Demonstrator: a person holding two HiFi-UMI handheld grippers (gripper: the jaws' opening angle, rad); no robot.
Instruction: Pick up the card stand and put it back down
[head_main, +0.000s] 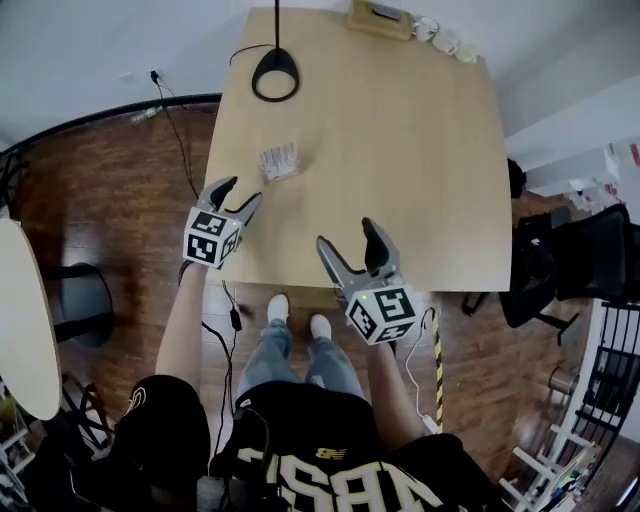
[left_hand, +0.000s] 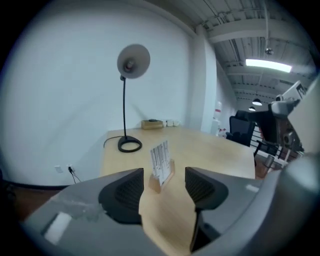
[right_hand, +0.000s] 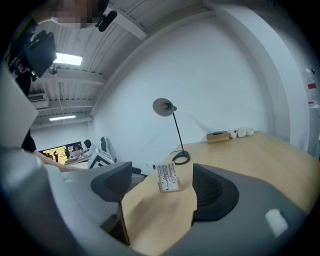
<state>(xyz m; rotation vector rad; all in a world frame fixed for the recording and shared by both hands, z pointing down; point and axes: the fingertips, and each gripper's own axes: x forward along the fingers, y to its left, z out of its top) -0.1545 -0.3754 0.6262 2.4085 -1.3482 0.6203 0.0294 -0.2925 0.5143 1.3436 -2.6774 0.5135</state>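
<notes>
Head view is giving us the whole layout, and we are reading it from the left. The left gripper (head_main: 245, 190) is hovering over the near left part of the table (head_main: 400, 150). Its jaws are standing partly apart with nothing between the pads. Just beyond its tips, and clear of them, the card stand (head_main: 279, 161) is sitting on the bare wood, with the ring base of a desk lamp (head_main: 275, 75) well behind it. Further right, the right gripper (head_main: 345, 232) is hanging near the table's front edge, jaws spread and holding nothing, well apart from the stand.

We are judging this to be the reach-in step: the stand is resting on the table, not yet gripped. The left gripper view is framing it between the jaws, so the next move is calling for that gripper to go forward until the pads are flanking the base, then close and lift.

As for looks, we are seeing a small, low block of pale wood holding white cards printed with dark bars. The cards are standing upright, leaning back slightly.
</notes>
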